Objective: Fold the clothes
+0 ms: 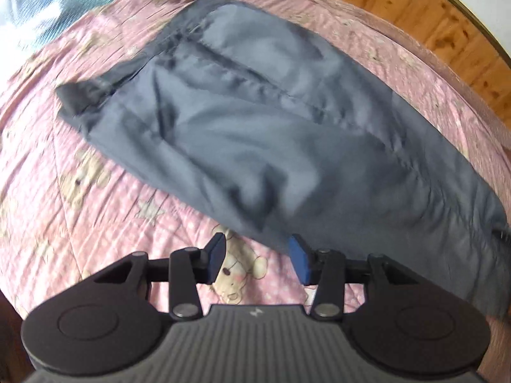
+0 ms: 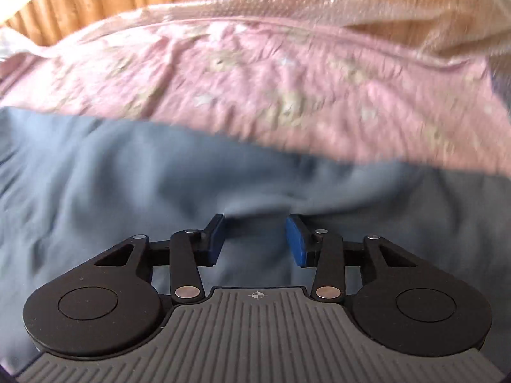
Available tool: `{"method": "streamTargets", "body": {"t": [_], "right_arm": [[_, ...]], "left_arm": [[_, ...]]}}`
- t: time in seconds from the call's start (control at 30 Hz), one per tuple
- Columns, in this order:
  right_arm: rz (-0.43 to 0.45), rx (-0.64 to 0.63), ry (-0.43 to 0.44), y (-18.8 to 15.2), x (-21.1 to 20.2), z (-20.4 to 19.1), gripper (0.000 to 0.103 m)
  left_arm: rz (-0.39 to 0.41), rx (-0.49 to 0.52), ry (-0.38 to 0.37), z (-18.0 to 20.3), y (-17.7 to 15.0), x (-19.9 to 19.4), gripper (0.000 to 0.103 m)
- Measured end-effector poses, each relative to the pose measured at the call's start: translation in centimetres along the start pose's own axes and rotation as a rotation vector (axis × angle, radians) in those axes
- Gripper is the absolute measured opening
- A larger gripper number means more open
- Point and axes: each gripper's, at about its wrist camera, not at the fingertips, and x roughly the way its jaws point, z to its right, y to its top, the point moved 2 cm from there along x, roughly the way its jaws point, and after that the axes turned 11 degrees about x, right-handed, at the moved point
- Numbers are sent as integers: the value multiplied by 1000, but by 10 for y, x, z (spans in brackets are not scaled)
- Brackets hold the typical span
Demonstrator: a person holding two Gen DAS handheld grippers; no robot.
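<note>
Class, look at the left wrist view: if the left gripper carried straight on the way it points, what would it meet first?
Probably the pink bedspread: bedspread shows between the open fingers of the left gripper. The edge of the grey garment lies just beyond and to the right, so depth is uncertain and it might catch that instead.

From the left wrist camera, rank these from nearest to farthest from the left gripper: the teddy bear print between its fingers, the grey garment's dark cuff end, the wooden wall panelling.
1. Teddy bear print, on the quilt right under the left gripper.
2. Dark cuff end of the grey garment, far left.
3. Wooden wall panelling, top right, beyond the bed.
</note>
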Motion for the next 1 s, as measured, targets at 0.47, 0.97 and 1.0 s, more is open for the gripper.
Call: {"method": "streamTargets", "body": {"t": [0.47,0.97,1.0], "right_arm": [[-27,64,70,-76,-57,-94,42],[23,189,-128,-60,-79,-90,49],[-7,170,-165,-62,-67,-83,49]], "left_arm": [[83,168,-145,-60,147,105,49],[67,236,-231,-90,106,81,38],[48,246,-189,-91,92,88,38]]}}
